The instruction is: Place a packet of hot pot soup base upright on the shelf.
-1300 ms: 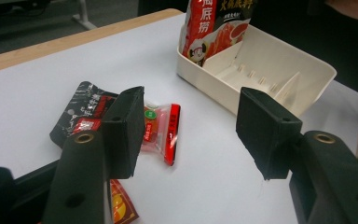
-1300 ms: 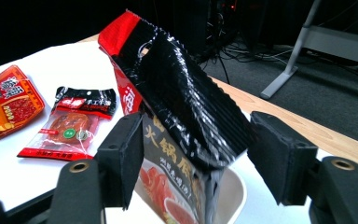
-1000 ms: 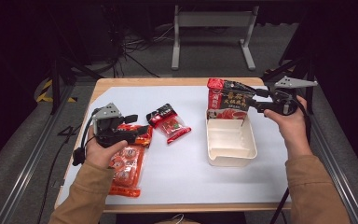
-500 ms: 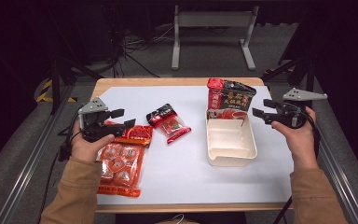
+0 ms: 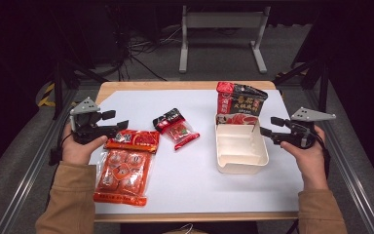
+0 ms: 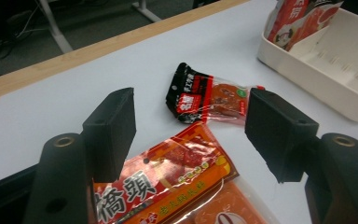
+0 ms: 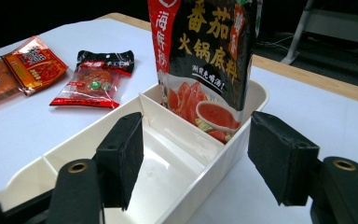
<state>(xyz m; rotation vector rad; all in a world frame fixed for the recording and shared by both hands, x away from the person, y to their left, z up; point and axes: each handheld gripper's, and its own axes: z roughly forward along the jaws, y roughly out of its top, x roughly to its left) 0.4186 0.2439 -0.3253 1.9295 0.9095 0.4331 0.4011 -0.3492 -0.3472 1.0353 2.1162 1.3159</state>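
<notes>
My left gripper (image 5: 119, 125) sits at the left middle of the high view, jaws spread and empty, tips at the top edge of the big orange snack pack (image 5: 124, 166), which lies flat with its long axis running from the middle down toward the lower left of the frame. In the left gripper view that orange pack (image 6: 177, 186) fills the bottom centre between my jaws, and the small red-and-black sachet (image 6: 207, 99) lies just beyond it, centre frame, long axis running left to right there, apart from the pack. My right gripper (image 5: 268, 131) is at the right middle of the high view, jaws also wide and holding nothing, just beside the right wall of the white divided tray (image 5: 241, 165). The tall tomato soup-base pouch (image 7: 205, 60) stands upright in the tray's far compartment (image 7: 233, 140), top centre of the right gripper view. Judgement: the loose packs are on the left half, so the left gripper is far nearer; the orange pack's near short edge is the closest grab, with the tray off to the right
</notes>
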